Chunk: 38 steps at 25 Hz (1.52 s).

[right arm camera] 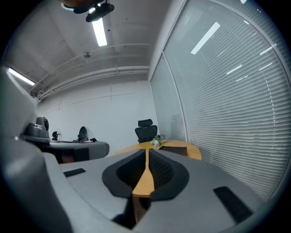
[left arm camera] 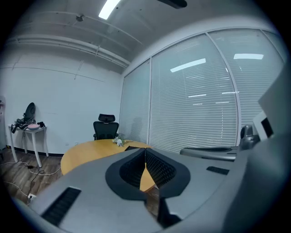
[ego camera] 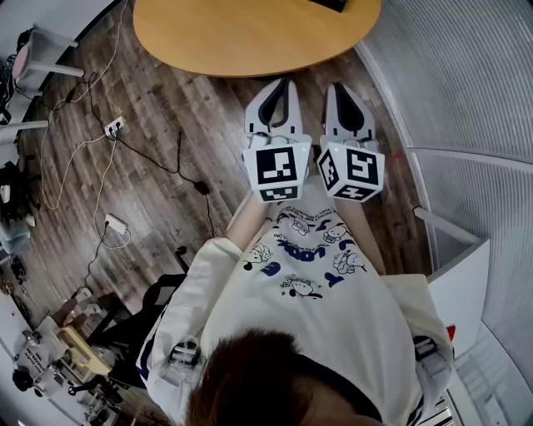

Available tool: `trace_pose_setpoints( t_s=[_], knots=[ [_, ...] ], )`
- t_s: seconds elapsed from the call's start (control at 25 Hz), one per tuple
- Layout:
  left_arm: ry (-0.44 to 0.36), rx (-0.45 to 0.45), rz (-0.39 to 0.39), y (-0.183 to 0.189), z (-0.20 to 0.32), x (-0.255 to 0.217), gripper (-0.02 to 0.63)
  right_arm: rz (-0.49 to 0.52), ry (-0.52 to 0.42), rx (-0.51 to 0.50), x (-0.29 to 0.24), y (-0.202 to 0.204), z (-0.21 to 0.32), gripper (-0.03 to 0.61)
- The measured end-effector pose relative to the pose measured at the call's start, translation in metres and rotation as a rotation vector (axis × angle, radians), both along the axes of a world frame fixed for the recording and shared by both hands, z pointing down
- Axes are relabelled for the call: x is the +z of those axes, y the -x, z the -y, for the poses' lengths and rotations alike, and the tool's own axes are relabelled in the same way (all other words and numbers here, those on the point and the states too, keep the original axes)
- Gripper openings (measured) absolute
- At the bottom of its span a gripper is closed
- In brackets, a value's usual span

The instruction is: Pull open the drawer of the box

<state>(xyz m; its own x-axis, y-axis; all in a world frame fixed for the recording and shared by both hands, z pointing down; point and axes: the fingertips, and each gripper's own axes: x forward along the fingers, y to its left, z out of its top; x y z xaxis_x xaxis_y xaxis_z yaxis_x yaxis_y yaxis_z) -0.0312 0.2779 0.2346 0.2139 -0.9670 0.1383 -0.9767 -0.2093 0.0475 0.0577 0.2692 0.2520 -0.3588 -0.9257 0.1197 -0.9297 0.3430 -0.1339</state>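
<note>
I hold both grippers side by side in front of my chest, pointing level at an oval wooden table (ego camera: 241, 33). The left gripper (ego camera: 281, 81) is shut with nothing between its jaws, and its tips meet in its own view (left arm camera: 145, 150). The right gripper (ego camera: 343, 86) is likewise shut and empty (right arm camera: 147, 150). Both stop short of the table's near edge. A dark flat object (ego camera: 330, 4) lies at the table's far side, also seen in the left gripper view (left arm camera: 131, 147). I cannot tell whether it is the box; no drawer shows.
A black office chair (left arm camera: 106, 127) stands behind the table, and a small bunch of flowers (right arm camera: 157, 142) sits on it. Cables and power strips (ego camera: 116, 126) trail over the wood floor at left. A glass wall with blinds (ego camera: 466, 83) runs along the right.
</note>
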Motion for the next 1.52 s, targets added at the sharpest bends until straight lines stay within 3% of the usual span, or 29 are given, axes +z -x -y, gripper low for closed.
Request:
trace_pose_setpoints(
  t_s=[1.0, 1.52],
  knots=[
    [0.056, -0.015, 0.0, -0.037, 0.055, 0.036, 0.017, 0.023, 0.071, -0.046, 0.039, -0.031, 0.058, 0.042],
    [0.084, 0.028, -0.008, -0.043, 0.129, 0.04, 0.017, 0.02, 0.098, -0.004, 0.042, -0.039, 0.125, 0.041]
  ],
)
